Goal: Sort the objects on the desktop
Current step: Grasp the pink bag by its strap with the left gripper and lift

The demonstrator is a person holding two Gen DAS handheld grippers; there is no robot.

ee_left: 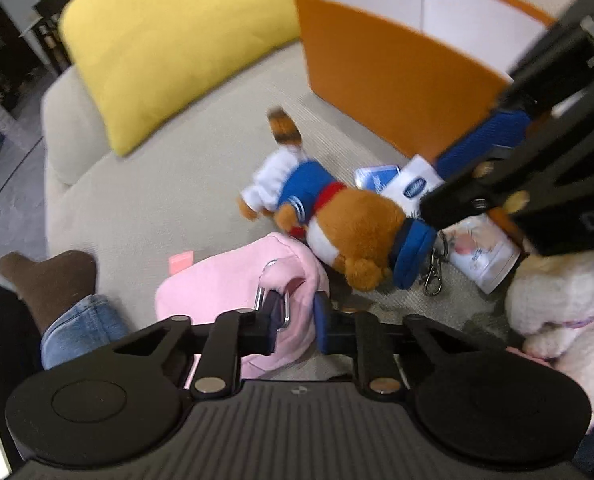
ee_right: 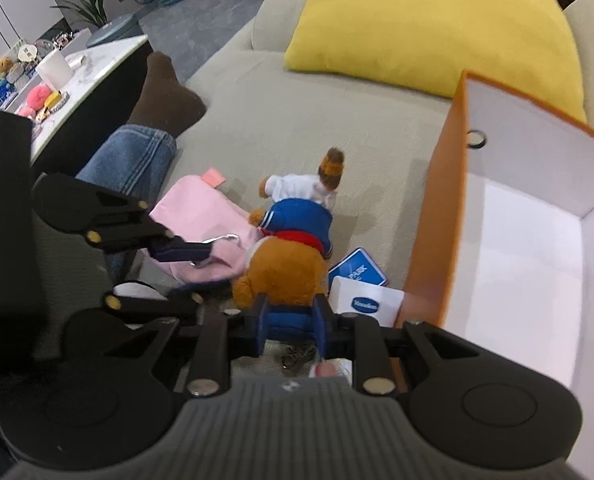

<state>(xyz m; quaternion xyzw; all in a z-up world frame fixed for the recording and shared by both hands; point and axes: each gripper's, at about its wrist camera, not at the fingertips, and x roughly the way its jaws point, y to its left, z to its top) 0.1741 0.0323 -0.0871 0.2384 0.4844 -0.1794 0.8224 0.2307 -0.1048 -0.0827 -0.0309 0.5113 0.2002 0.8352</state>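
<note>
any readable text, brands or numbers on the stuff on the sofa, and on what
White box: blue oval logo, seemingly "Vaseline", too blurred to be sure.
Blue card: white lettering, too blurred to read.
Floral tin: small blue print, unreadable.
Pink slip: no text visible.
Orange box, plush bear, pink pouch: no text visible.

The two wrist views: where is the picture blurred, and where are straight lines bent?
Left wrist view: the yellow cushion and the orange box look smeared, while the plush toy is only a little soft. Right wrist view: sharper overall; the orange box's rim curves toward the frame edge, and dark corners show the fisheye lens.
</note>
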